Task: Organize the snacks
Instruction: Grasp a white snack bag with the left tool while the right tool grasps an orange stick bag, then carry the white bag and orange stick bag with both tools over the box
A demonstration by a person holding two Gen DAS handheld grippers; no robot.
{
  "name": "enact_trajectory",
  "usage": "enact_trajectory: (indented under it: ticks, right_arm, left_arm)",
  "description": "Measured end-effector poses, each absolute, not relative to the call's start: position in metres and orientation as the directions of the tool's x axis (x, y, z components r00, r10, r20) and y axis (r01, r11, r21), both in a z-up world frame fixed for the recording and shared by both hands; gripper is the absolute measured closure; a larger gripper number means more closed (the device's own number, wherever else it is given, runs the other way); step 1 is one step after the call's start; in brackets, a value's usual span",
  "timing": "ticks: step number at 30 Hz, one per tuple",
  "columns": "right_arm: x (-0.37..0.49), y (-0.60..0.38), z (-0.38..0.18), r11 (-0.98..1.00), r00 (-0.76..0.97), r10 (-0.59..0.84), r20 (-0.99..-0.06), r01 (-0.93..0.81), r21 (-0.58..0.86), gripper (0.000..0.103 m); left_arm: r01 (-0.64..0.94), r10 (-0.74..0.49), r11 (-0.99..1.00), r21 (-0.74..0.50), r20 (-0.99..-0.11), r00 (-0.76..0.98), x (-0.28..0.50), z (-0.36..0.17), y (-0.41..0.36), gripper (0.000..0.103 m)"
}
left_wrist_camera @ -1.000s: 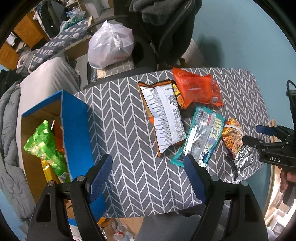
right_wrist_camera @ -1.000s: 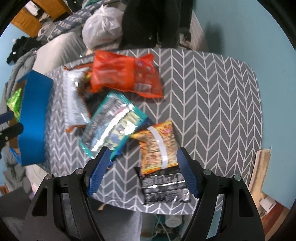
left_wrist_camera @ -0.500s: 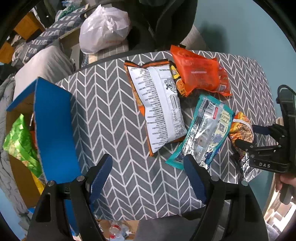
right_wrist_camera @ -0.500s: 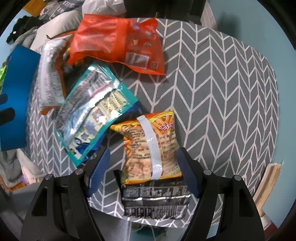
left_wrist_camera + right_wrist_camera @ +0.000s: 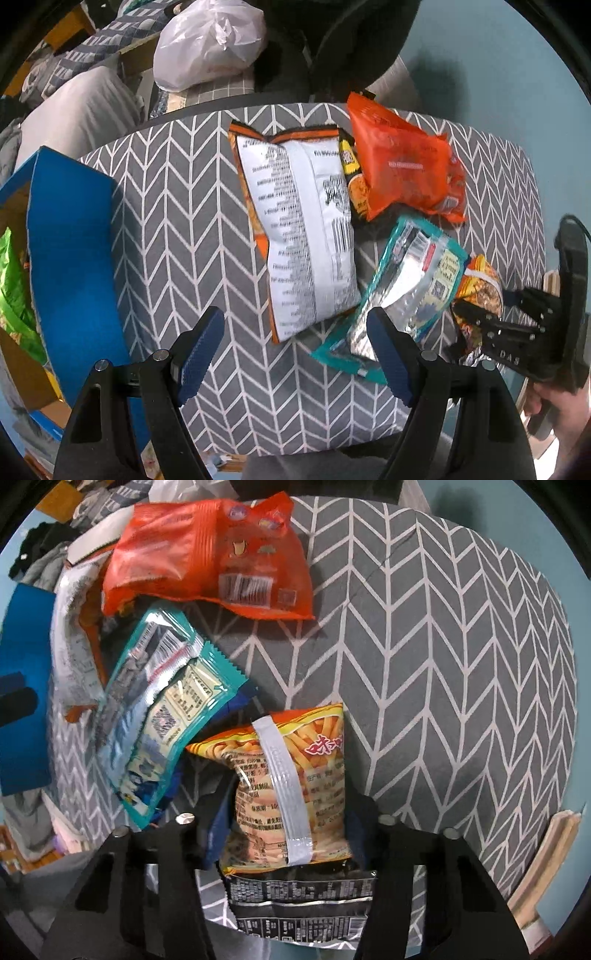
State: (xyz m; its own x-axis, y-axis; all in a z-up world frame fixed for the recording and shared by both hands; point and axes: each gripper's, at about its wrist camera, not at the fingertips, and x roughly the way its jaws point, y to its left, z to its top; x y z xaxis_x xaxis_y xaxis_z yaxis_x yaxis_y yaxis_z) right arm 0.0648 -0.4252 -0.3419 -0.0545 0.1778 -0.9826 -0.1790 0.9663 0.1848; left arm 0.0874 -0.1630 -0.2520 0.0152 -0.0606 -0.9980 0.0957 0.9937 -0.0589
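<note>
The right gripper [image 5: 286, 823] has just been closing around the orange snack bag [image 5: 291, 786], and its fingers [image 5: 218, 827] now pinch the bag from both sides near its lower end. That bag lies at the near edge of the surface [image 5: 443, 646], on top of a black packet [image 5: 301, 901] and touching the teal packet [image 5: 162, 716]. The left gripper [image 5: 295, 350] hangs over the surface with its fingers [image 5: 201, 350] spread and nothing between them, near the white chip bag [image 5: 306, 236]. The step in hand looks like picking up the orange bag. Next it should be lifted clear without dragging the black packet, then carried to the blue box [image 5: 70, 258] at the left, which already holds a green bag [image 5: 13, 288].
</note>
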Motion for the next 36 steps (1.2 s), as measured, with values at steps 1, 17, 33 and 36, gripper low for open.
enact_trajectory:
  ticks: [1, 17, 33, 36]
  right_arm:
    - [0.067, -0.427, -0.341, 0.967, -0.049, 0.179, -0.983, -0.176, 0.185, 0.056]
    - [0.108, -0.457, -0.297, 0.981, 0.039, 0.118, -0.992, -0.16, 0.111, 0.059]
    - [0.12, -0.439, -0.265, 0.981, 0.072, 0.15, -0.986, -0.134, 0.14, 0.059]
    - [0.11, -0.429, -0.267, 0.981, 0.077, 0.156, -0.985, -0.13, 0.145, 0.059]
  left_arm:
    - [0.091, -0.057, 0.994, -0.055, -0.998, 0.018, 0.09, -0.253, -0.164, 0.022]
    - [0.068, 0.037, 0.997, 0.038, -0.999, 0.013, 0.13, -0.283, -0.172, 0.022]
    - [0.069, 0.016, 0.997, 0.02, -0.998, 0.052, 0.132, -0.301, -0.157, 0.06]
    - [0.071, 0.016, 0.997, 0.021, -0.998, 0.063, 0.124, -0.294, -0.152, 0.062]
